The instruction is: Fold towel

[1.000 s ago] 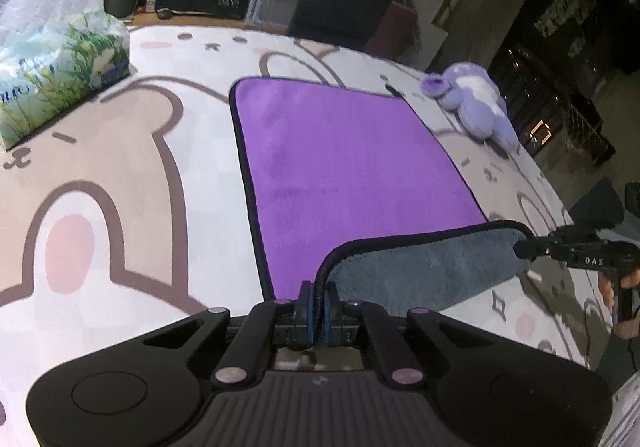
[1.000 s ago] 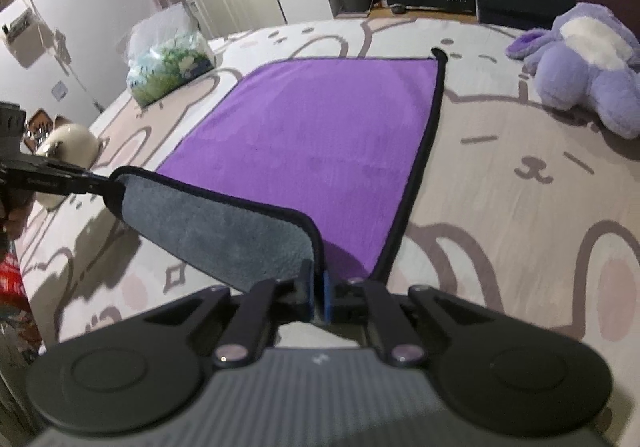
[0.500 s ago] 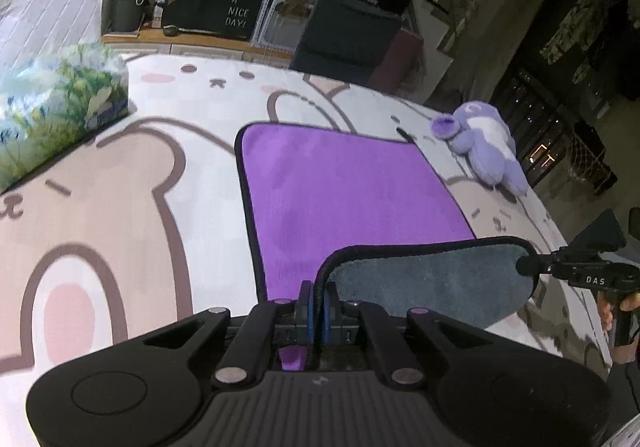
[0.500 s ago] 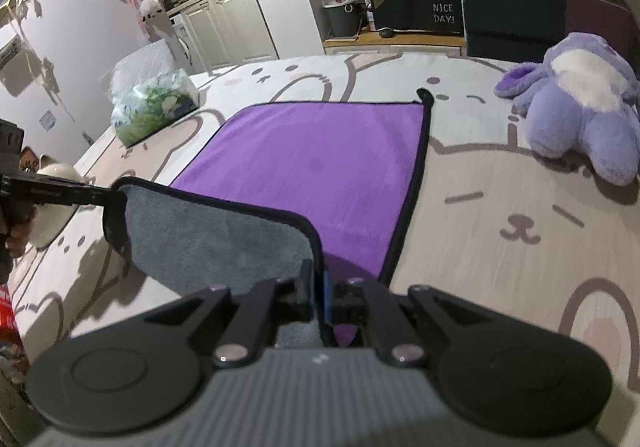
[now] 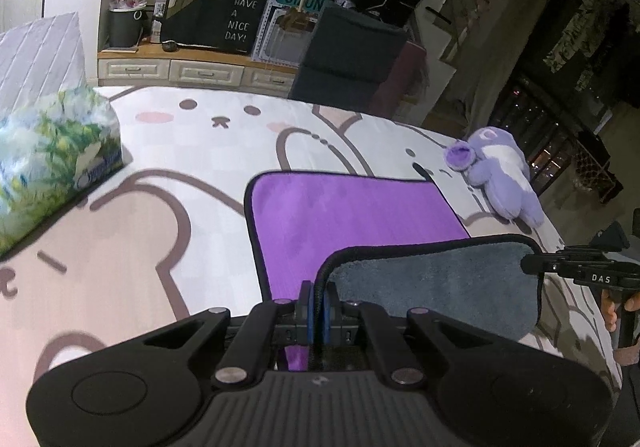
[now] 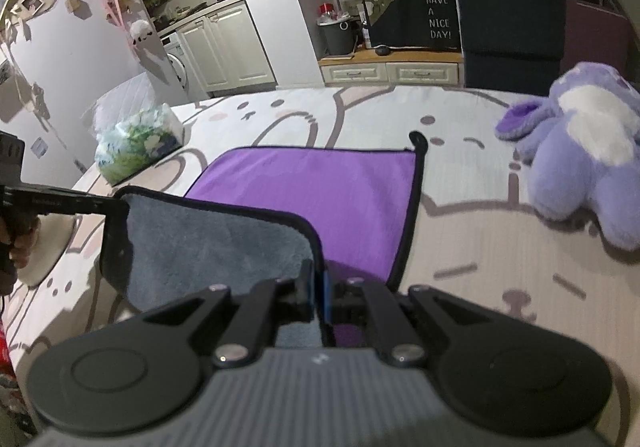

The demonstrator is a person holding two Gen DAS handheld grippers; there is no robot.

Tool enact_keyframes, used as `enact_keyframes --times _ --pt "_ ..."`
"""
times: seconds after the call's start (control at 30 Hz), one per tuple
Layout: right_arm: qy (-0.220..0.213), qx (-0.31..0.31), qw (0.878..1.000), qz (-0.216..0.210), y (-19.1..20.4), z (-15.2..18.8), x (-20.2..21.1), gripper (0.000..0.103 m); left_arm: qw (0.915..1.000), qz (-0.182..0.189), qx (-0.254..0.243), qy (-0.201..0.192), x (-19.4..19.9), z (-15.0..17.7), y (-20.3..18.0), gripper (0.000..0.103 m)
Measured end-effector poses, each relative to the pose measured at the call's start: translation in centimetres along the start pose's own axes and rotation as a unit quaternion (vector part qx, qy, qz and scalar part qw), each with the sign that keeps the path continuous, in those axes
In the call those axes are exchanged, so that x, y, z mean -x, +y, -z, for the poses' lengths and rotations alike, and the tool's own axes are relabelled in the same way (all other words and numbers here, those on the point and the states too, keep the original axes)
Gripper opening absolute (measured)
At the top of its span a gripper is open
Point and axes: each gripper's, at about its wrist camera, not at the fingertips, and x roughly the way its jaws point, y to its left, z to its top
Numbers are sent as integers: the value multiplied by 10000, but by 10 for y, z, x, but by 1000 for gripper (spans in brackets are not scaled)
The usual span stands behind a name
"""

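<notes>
A purple towel (image 5: 344, 215) with black trim and a grey underside lies on the bear-print bed cover; it also shows in the right wrist view (image 6: 320, 191). Its near edge is lifted and turned over, grey side (image 5: 432, 287) up. My left gripper (image 5: 318, 303) is shut on the towel's near left corner. My right gripper (image 6: 318, 295) is shut on the near right corner. Each gripper appears in the other's view, holding the far end of the raised edge: the right one (image 5: 532, 265) and the left one (image 6: 116, 205).
A tissue pack (image 5: 48, 163) sits at the bed's left side. A purple plush toy (image 5: 500, 175) lies to the right of the towel. Drawers, a bin and a "Have a nice day" board (image 5: 236, 19) stand beyond the bed's far edge.
Both grippers have risen and carried the towel's near edge up and forward. More of the grey underside hangs in view and less purple is exposed.
</notes>
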Motion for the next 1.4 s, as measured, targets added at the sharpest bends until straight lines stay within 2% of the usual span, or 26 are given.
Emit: enact_keyframes --times 0.3,0.87,1.17,1.4 --pt "-96 -11 9999 70 -14 -37 -24 5 9999 -89 -99 -58 -23 -36 7 5" --pt "-182 87 9995 238 -33 -85 -63 5 9990 -386 -131 -194 -60 -89 15 5" --pt "-149 57 9990 415 -40 -100 -82 5 9984 -541 -100 -156 -86 -105 17 5" --pt "0 0 9987 501 -46 -101 -99 6 9973 -722 -137 18 -104 -103 21 5"
